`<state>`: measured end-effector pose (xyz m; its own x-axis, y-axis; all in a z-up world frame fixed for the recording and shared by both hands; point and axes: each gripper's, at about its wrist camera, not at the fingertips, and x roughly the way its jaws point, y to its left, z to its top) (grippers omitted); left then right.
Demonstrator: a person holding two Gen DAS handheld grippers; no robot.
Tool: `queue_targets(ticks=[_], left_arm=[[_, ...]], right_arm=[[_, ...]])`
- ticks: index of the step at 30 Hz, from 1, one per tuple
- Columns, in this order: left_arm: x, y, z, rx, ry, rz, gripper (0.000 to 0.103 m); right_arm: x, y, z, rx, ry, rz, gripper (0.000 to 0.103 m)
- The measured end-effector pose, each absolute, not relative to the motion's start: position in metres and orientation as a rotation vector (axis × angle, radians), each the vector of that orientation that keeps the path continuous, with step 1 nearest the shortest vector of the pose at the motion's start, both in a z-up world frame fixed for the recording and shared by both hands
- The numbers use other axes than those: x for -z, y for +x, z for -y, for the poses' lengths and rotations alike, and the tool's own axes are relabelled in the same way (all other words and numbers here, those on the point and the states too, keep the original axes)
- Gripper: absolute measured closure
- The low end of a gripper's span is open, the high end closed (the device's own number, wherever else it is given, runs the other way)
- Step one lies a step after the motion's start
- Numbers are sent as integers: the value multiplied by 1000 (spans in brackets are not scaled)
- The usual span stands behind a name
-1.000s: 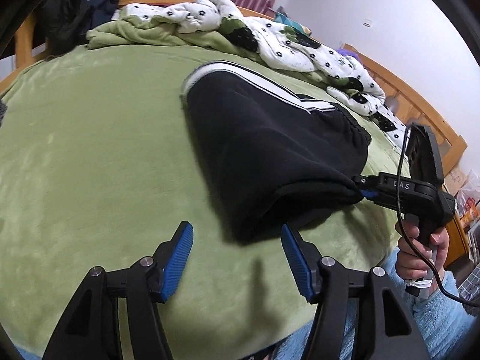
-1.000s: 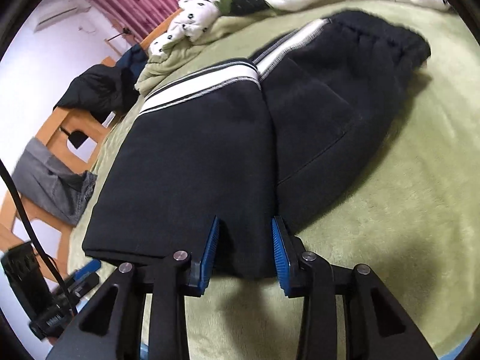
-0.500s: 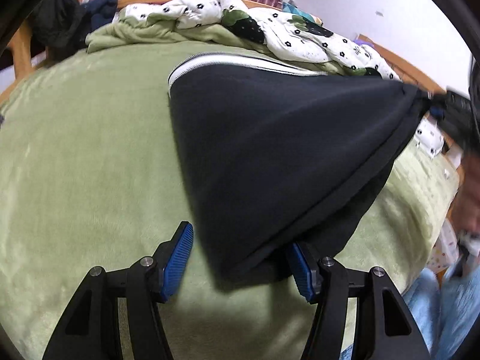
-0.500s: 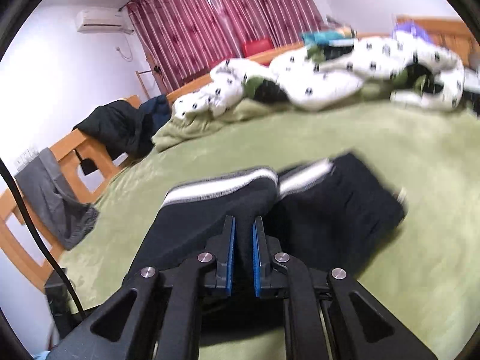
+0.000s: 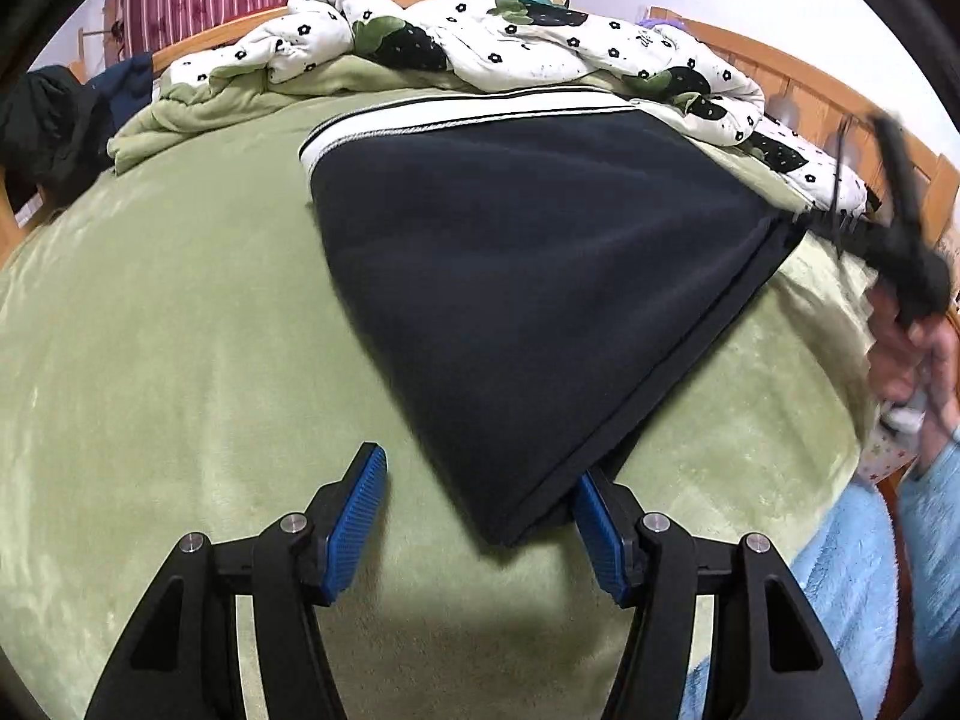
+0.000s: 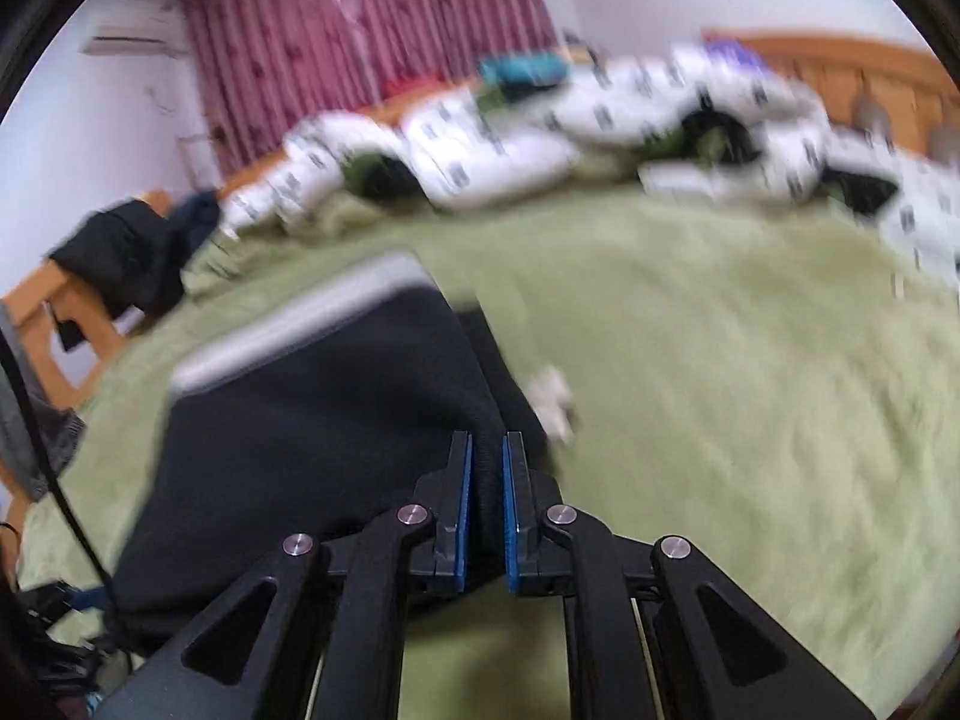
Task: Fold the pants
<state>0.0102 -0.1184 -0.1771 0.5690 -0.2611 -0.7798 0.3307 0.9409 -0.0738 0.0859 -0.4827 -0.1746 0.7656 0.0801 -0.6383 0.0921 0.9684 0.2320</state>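
Note:
The black pants (image 5: 528,276) with a white side stripe lie folded on the green bed cover (image 5: 168,360). My right gripper (image 6: 486,516) is shut on a corner of the pants (image 6: 312,456) and holds that edge lifted and stretched. It shows in the left wrist view (image 5: 840,228) at the far right, blurred. My left gripper (image 5: 480,528) is open. The near corner of the pants hangs between its blue pads, touching the right pad (image 5: 594,528). The part of the pants under the lifted flap is hidden.
A white flowered quilt (image 5: 510,42) and a green blanket are heaped along the far side of the bed. A wooden bed frame (image 5: 810,72) runs behind. Dark clothes (image 6: 126,258) hang on a wooden chair at the left. Red curtains hang at the back.
My right gripper shut on the pants' edge and lifted it up and away, stretching the cloth taut. The left gripper stayed open, with the pants' near corner now between its pads.

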Motion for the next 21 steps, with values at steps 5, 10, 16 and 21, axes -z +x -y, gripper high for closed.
queue_targets(ticks=[5, 10, 16, 21], left_arm=[[181, 17, 112, 365, 44, -928, 68], [174, 1, 111, 418, 5, -942, 65], [186, 6, 126, 377, 89, -914, 52], [169, 4, 112, 323, 51, -777, 86]], right_arm=[[178, 84, 478, 37, 237, -677, 95], [171, 84, 474, 57, 196, -706, 91], [166, 70, 478, 74, 223, -729, 90], [171, 64, 474, 100, 185, -757, 90]])
